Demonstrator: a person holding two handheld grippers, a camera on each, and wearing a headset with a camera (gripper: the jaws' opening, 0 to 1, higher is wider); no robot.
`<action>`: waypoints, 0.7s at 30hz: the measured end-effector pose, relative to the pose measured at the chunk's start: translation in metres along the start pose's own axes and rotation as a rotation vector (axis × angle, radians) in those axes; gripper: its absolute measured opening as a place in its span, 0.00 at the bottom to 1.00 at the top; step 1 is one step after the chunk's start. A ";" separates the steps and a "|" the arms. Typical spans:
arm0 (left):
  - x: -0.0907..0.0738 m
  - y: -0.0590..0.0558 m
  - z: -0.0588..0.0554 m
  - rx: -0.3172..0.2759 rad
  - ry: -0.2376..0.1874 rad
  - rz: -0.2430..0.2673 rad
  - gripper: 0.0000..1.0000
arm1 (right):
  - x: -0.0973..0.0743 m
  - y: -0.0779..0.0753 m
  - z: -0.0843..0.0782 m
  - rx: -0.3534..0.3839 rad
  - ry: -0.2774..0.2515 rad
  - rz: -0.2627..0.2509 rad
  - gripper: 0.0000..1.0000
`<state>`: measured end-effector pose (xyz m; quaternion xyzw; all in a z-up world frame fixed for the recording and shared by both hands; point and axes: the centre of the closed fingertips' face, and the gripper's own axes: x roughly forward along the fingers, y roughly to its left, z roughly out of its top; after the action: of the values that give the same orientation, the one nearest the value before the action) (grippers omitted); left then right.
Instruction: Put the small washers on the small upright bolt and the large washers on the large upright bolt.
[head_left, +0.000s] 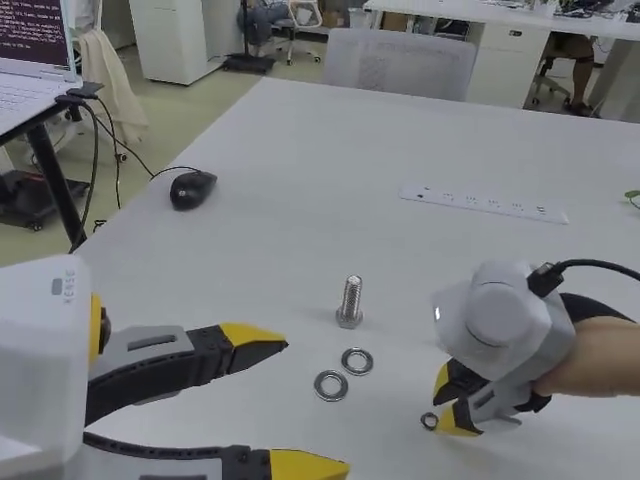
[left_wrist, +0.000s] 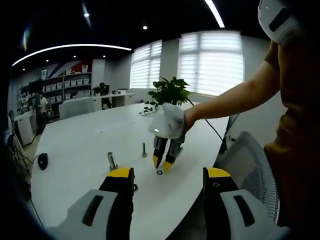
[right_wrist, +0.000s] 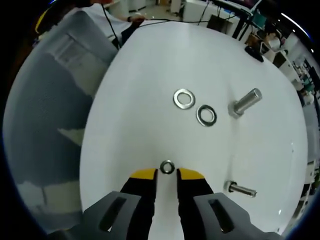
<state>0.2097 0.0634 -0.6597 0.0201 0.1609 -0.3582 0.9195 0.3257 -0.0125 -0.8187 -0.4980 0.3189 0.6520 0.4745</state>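
1. The right claw (right_wrist: 167, 175) points down at the counter (head_left: 300, 180), its jaws a narrow gap apart and clamped on nothing.
2. The small washer (right_wrist: 167, 167) lies flat on the counter just ahead of those tips, in line with the gap.
3. I judge the washer light, stiff, thin and smooth. Lying flat it offers little edge, so it may skid or flip out of a pinch. The best hold is across its outer rim, leaving the hole free for the bolt.
4. The small bolt (right_wrist: 241, 189) stands near the right claw. The large bolt (right_wrist: 245, 102) stands farther off, with two large washers (right_wrist: 184, 98) (right_wrist: 206, 115) flat beside it and just beside one another.
5. The left claw (head_left: 312, 406) hangs low and near, jaws wide apart and empty.
6. There is raised lettering on the left gripper's casing, but it is too blurred to read. The lines on a laptop screen (head_left: 35, 35) are too small to read.
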 end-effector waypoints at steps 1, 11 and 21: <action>0.000 0.000 0.000 -0.002 -0.001 0.000 0.55 | 0.001 0.000 0.000 -0.002 0.004 0.001 0.17; -0.004 0.000 0.002 -0.004 -0.020 0.010 0.55 | 0.008 0.001 -0.001 0.005 0.042 0.028 0.19; -0.002 0.003 -0.002 -0.016 -0.017 0.015 0.55 | 0.008 0.002 0.000 0.005 0.042 0.041 0.19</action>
<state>0.2094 0.0670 -0.6614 0.0107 0.1557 -0.3502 0.9236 0.3238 -0.0103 -0.8264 -0.5037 0.3405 0.6502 0.4557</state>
